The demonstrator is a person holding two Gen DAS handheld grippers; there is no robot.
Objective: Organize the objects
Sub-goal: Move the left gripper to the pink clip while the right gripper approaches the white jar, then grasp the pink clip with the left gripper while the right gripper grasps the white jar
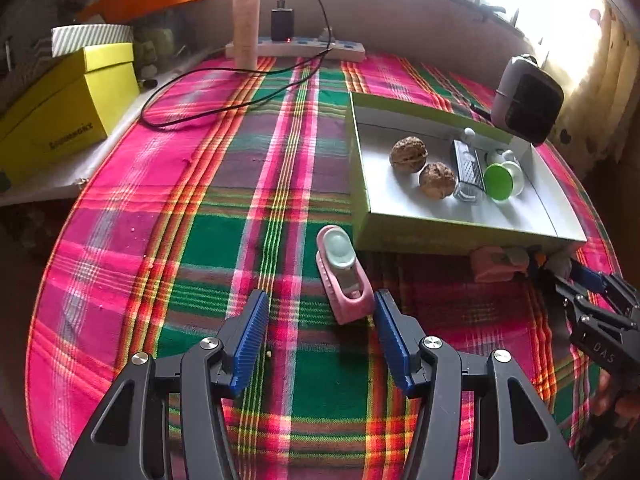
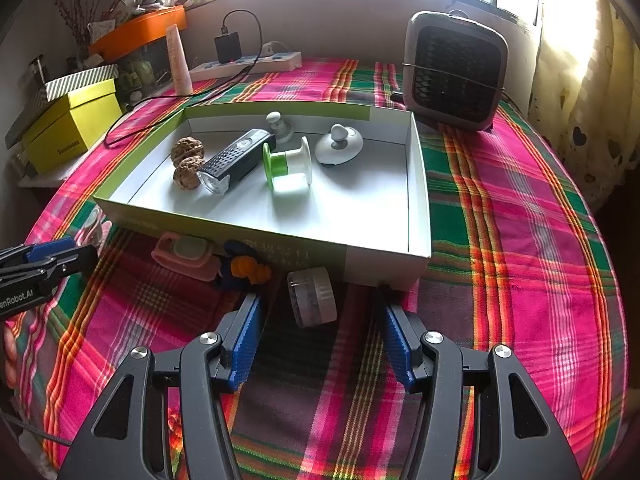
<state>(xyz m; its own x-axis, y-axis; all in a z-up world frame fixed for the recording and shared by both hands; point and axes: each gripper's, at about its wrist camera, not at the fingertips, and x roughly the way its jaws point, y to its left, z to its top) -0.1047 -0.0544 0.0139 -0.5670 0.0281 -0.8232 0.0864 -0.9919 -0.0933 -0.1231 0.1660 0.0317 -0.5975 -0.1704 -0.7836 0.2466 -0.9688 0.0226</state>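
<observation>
My left gripper (image 1: 322, 334) is spread wide with nothing in it. Its ridged blue pads (image 1: 251, 340) sit on either side of a soft pink holder (image 1: 345, 280) with a pale oval piece inside, lying on the checked cloth (image 1: 200, 208) over the desk. My right gripper (image 2: 320, 338) is wide apart too, near a small round jar (image 2: 313, 296) on its side. The shallow cardboard box (image 2: 418, 184) holds two bumpy walnuts (image 2: 187, 162), a torch (image 2: 236, 160) and a green spool (image 2: 286, 162). A blue and orange thing (image 2: 244, 266) beside the box is hard to make out.
</observation>
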